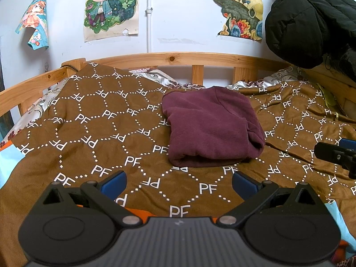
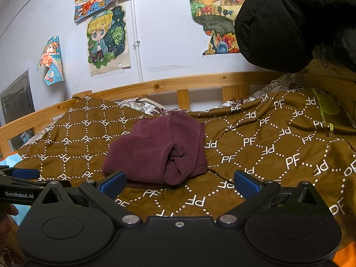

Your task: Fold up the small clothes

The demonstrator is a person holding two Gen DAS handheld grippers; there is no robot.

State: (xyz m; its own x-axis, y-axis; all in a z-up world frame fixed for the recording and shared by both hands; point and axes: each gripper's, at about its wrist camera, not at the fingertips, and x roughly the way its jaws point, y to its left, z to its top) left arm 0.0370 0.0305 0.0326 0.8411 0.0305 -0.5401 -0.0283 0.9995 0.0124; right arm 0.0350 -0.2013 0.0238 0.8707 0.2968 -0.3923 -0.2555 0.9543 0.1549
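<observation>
Maroon garment, 1 only, folded into a compact bundle, lies mid-bed on the brown PF-print blanket, just ahead of both my grippers, touching neither. L gripper: jaws wide, nothing between the blue pads. R gripper: same, jaws wide & empty, its L pad just in front of the bundle's near edge. L wrist view shows the flat top & rolled front fold; R wrist view instead shows the open, tucked side end. L view catches my R gripper's tip at far R edge; R view catches my L gripper w/ "GenRobot.AI" label at far L, plus a dark panel low on the wall, unseen from L. Posters on wall: 3 in L view, 5 in R view. 1 wooden bed rail, 1 black padded jacket upper R in both
</observation>
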